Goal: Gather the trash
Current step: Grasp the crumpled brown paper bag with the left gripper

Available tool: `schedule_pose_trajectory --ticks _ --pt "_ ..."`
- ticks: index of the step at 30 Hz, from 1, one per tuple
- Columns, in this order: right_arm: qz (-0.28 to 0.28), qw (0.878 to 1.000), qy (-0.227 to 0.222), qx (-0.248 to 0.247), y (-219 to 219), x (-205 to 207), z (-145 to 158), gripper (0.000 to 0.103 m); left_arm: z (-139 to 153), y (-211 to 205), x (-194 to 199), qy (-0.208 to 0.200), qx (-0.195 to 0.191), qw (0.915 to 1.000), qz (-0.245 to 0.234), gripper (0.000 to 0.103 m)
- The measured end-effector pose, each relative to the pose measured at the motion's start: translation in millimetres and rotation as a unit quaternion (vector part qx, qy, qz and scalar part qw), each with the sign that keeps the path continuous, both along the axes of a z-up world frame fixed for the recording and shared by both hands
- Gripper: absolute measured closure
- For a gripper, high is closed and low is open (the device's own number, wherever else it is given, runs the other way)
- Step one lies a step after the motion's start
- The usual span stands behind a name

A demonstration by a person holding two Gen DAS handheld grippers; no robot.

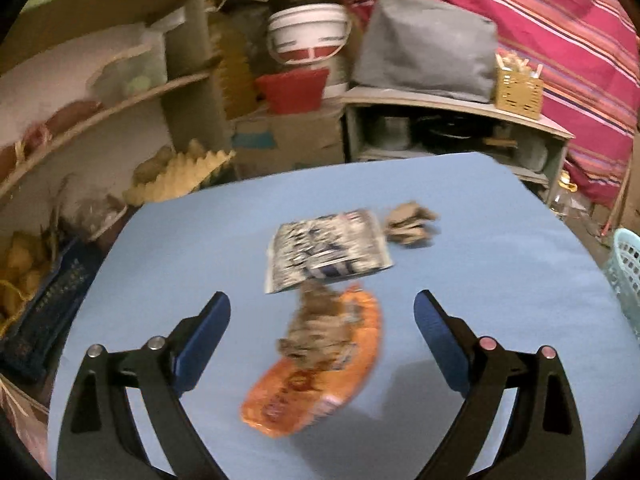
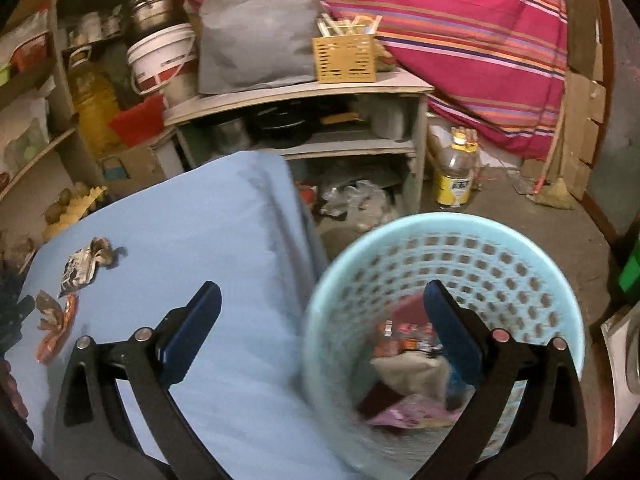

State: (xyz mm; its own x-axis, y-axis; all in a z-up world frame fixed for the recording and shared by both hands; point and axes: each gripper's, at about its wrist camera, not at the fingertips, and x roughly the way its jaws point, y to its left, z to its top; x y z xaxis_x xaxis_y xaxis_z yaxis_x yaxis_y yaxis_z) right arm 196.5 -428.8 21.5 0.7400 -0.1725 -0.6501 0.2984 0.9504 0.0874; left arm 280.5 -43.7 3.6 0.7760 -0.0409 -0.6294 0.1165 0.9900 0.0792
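On the blue table [image 1: 480, 280] lie an orange snack wrapper [image 1: 340, 384] with a crumpled brown scrap [image 1: 320, 328] on top of it, a black-and-white wrapper [image 1: 328, 254] behind it, and a second brown crumpled scrap [image 1: 410, 222] further back. My left gripper [image 1: 322, 308] is open and empty, just above the orange wrapper. My right gripper [image 2: 320, 300] is open and empty over the near rim of a light blue basket [image 2: 480, 236], which holds several wrappers [image 2: 408, 368]. The same table trash [image 2: 76, 276] shows far left in the right wrist view.
The basket stands on the floor at the table's right edge [image 1: 626, 264]. Behind the table are a grey shelf unit [image 2: 304, 92] with a grey bag and yellow crate, a white bucket [image 1: 306, 32], an oil bottle [image 2: 456, 172], and egg trays [image 1: 176, 176].
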Motion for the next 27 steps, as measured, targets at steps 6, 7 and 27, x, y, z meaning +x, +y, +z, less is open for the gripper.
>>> schedule_pose_trajectory --ticks 6,7,27 --pt "0.020 0.999 0.014 -0.032 42 28 -10 0.005 -24 21 19 0.028 -0.013 0.9995 0.008 0.012" --pt "0.025 0.999 0.020 -0.034 51 36 -13 0.004 -26 22 21 0.031 -0.019 0.9993 0.006 0.012" --pt "0.111 0.993 0.029 -0.029 167 104 -36 0.005 -25 38 37 0.042 -0.068 0.9960 -0.040 0.068"
